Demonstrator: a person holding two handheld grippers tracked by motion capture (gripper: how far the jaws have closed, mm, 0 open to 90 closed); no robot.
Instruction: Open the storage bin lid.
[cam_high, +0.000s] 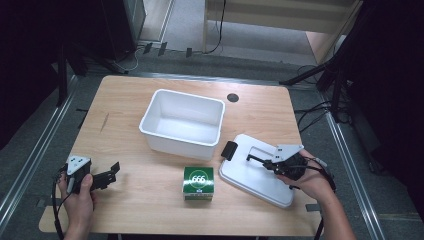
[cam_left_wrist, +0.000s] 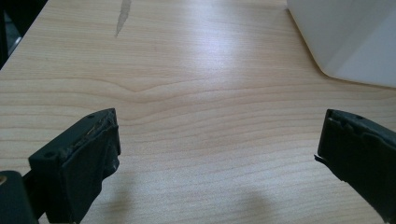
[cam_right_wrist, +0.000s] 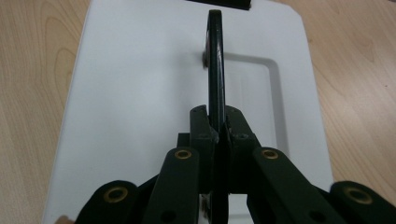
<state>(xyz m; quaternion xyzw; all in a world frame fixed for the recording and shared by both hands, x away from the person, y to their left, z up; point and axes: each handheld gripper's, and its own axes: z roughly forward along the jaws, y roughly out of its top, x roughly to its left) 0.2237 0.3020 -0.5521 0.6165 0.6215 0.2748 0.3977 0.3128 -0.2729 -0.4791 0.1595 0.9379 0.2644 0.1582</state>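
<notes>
Resting on pale wood table (cam_high: 150, 200) — white lid (cam_high: 250, 175); dim room (cables behind).

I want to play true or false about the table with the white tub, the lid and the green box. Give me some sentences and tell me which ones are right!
1. The right gripper is clamped on the black handle of the white lid. True.
2. The white tub is full of toys. False: it has nothing in it.
3. The left gripper has its jaws wide apart over the bare table. True.
4. The green box sits inside the tub. False: it stands on the table in front of the tub.
5. The lid is on top of the tub. False: it lies on the table beside the tub.
</notes>
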